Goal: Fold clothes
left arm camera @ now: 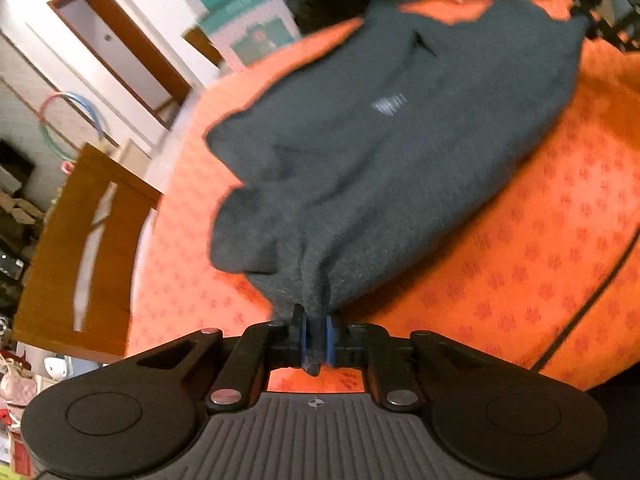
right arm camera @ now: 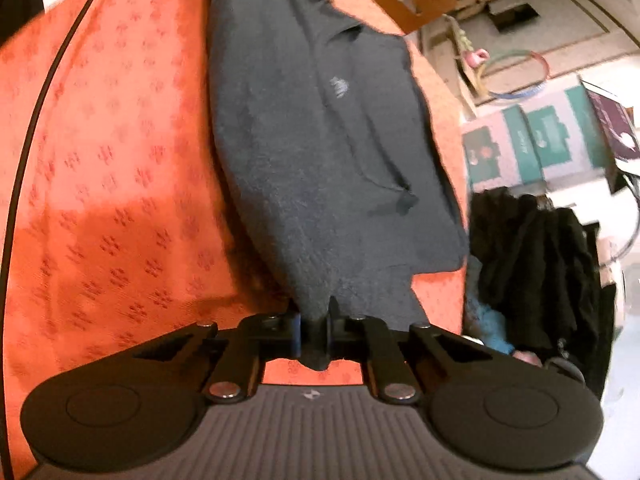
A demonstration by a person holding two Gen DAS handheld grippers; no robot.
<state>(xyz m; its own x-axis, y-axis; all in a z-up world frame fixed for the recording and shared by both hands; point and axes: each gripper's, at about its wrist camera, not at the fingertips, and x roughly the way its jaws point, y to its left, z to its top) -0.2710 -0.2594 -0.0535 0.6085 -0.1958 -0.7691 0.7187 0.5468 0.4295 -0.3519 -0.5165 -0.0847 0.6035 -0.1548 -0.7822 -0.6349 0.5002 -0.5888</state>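
Pinched between my left tool [left arm camera: 315, 334] and right tool [right arm camera: 314, 332], both clamped on fabric, the dark grey knitted sweater [left arm camera: 400, 128] sprawls across the orange patterned worktop [left arm camera: 540, 260]; uneven pulling could bunch it

Under me spreads an orange patterned cloth [left arm camera: 540, 240], a thin black cable [right arm camera: 36, 92] curving across it. I see a wooden chair [left arm camera: 84, 248] beside it, teal boxes [right arm camera: 536, 148], a coloured hoop [left arm camera: 72, 120], a wood-framed door [left arm camera: 116, 48].
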